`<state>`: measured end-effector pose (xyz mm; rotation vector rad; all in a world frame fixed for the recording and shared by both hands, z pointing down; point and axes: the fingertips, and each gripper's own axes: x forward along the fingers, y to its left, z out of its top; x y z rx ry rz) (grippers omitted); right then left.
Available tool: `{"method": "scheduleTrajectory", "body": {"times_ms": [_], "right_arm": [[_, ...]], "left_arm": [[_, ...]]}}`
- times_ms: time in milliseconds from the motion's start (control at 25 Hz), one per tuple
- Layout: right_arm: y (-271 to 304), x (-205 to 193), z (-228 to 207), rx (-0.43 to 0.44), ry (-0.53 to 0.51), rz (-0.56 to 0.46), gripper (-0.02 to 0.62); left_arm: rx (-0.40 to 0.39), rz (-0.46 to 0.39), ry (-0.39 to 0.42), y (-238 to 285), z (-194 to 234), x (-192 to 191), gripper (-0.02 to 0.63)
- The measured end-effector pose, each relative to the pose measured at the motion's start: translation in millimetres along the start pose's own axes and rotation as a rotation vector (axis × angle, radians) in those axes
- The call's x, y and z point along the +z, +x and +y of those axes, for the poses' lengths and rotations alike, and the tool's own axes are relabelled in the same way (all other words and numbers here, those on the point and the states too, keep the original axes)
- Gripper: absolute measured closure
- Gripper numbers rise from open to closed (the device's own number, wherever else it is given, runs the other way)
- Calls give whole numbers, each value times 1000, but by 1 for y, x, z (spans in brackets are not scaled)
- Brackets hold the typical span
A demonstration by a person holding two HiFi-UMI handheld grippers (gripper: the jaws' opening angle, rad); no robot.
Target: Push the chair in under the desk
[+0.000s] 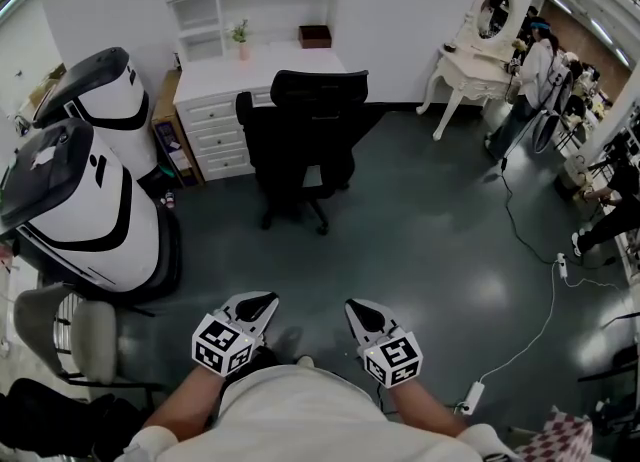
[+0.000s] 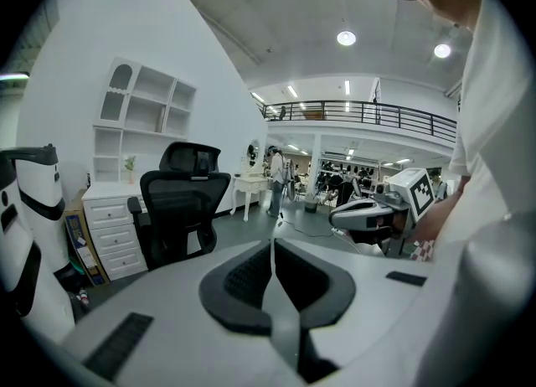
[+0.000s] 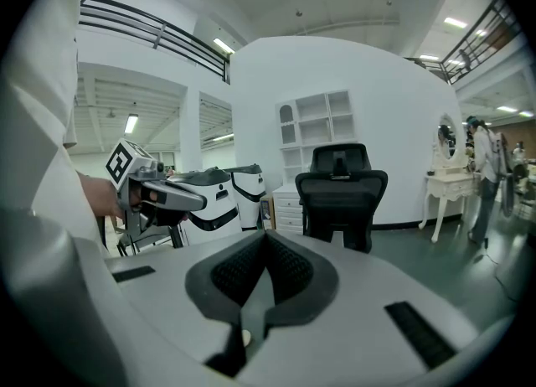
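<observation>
A black mesh office chair (image 1: pixel 303 140) stands on the dark floor in front of the white desk (image 1: pixel 262 72), pulled out from it with its back toward me. The same chair (image 2: pixel 180 203) sits left of centre in the left gripper view, and the chair (image 3: pixel 339 194) is right of centre in the right gripper view. My left gripper (image 1: pixel 262 300) and right gripper (image 1: pixel 354 307) hover near my body, well short of the chair. Both are shut with nothing between their jaws.
Two large white and black machines (image 1: pixel 88 175) stand at the left. A grey chair (image 1: pixel 60 335) is at the lower left. A white dressing table (image 1: pixel 482 60) with people beside it is at the back right. A cable (image 1: pixel 535 280) and power strip lie on the floor right.
</observation>
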<state>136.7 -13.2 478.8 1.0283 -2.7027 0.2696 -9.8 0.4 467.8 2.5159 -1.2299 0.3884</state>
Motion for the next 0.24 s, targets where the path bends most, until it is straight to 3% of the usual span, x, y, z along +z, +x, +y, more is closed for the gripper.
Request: {"method": "scheduleTrajectory", "body": {"times_ms": [240], "right_arm": [[-1, -2, -8, 6, -2, 0, 591]], "left_arm": [[-6, -2, 3, 8, -7, 1, 595]]}}
